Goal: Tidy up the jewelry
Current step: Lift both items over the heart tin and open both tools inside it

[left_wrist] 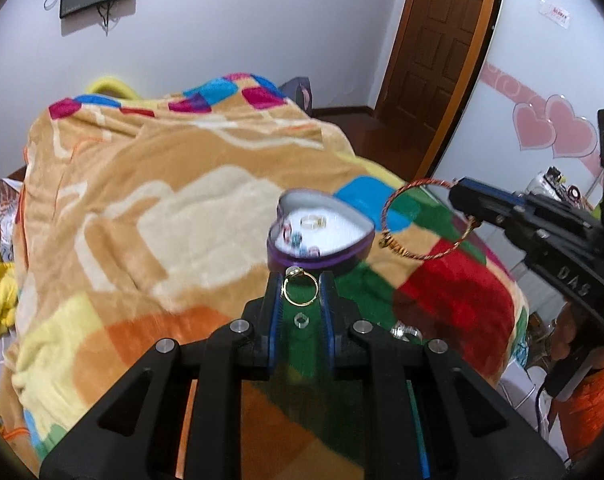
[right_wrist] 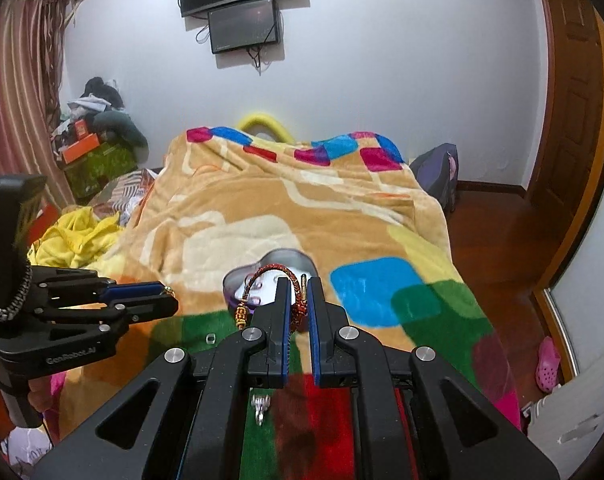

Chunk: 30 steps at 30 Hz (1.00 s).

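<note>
Now the left gripper [left_wrist: 300, 285] is pinching a gold ring [left_wrist: 299, 289] between narrow jaws, just at six o'clock of the heart-shaped box [left_wrist: 322, 258] sitting on the blanket [left_wrist: 173, 216]. At three o'clock of the box, the right gripper [right_wrist: 299, 294] is clamping tight on a red braided bracelet [right_wrist: 295, 300]. Inside the box, several small pieces, probably rings, are lying blurred.

Black tool [left_wrist: 300, 286] frames – blue pads, silver screws, orange sleeve [left_wrist: 594, 400].
</note>
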Available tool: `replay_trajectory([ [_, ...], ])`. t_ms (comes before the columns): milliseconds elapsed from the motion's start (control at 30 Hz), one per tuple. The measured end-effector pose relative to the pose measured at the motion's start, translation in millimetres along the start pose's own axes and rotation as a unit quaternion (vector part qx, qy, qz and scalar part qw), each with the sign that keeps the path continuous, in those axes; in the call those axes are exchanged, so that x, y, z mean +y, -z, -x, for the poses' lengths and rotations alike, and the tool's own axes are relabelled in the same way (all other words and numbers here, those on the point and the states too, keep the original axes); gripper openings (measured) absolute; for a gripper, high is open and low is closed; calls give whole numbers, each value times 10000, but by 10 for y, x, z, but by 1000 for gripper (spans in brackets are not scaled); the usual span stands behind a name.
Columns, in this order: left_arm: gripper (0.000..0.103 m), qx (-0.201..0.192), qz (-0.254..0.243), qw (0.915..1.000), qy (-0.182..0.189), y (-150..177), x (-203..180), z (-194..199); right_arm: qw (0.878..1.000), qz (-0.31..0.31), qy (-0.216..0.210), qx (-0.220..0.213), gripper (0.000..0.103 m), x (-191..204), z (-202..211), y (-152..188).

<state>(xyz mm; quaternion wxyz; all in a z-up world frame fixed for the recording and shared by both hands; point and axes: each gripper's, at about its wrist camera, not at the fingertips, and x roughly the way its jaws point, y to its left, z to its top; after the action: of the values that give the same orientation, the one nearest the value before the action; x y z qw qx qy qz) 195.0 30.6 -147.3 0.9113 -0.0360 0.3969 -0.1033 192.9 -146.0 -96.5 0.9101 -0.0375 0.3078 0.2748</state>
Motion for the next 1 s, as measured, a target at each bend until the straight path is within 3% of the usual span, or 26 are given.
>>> replay_trajectory([
  [467,17,-176,-52,9998,6,-289,55,-161,9998,-36,-187,-61,7,-15,-285,-157],
  [1000,17,251,-116,9996,101,-311,75,-720,9969,-186,-422,634,7,-157,-819,-20],
])
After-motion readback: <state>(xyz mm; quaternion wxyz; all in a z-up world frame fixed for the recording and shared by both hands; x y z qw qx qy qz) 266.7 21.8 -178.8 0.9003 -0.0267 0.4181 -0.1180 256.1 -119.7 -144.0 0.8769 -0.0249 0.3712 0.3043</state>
